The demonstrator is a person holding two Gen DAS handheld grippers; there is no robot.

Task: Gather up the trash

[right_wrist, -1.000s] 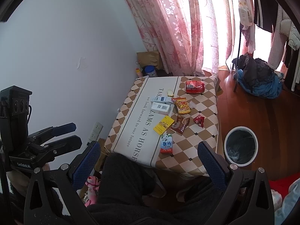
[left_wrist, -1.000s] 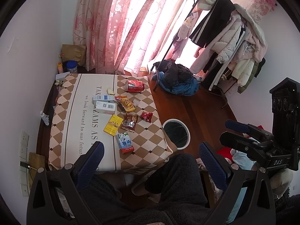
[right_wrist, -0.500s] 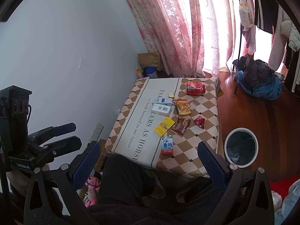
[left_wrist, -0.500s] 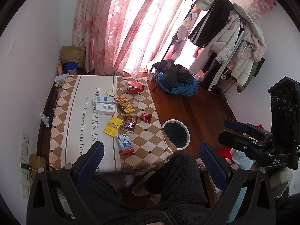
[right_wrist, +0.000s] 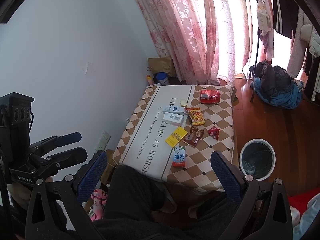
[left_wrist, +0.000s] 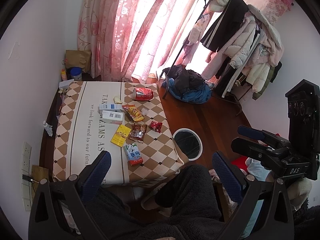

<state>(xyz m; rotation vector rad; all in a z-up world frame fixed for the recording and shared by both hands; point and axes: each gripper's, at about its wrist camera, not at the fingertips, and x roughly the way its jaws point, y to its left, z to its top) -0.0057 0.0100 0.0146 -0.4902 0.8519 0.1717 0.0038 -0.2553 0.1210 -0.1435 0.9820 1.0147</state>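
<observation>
Both the left hand-held gripper (left_wrist: 160, 166) and right hand-held gripper (right_wrist: 158, 165) hang released above the surface (left_wrist: 80, 120), milk carton (left_wrist: 134, 154) nearest, bin (left_wrist: 187, 144) beside it

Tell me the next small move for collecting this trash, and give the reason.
Probably lower the right gripper toward the milk carton. Both grippers hang open and empty above the table, nothing is picked up yet, and that carton lies nearest the front edge, on the side of the bin that stands on the floor by the table.
</observation>
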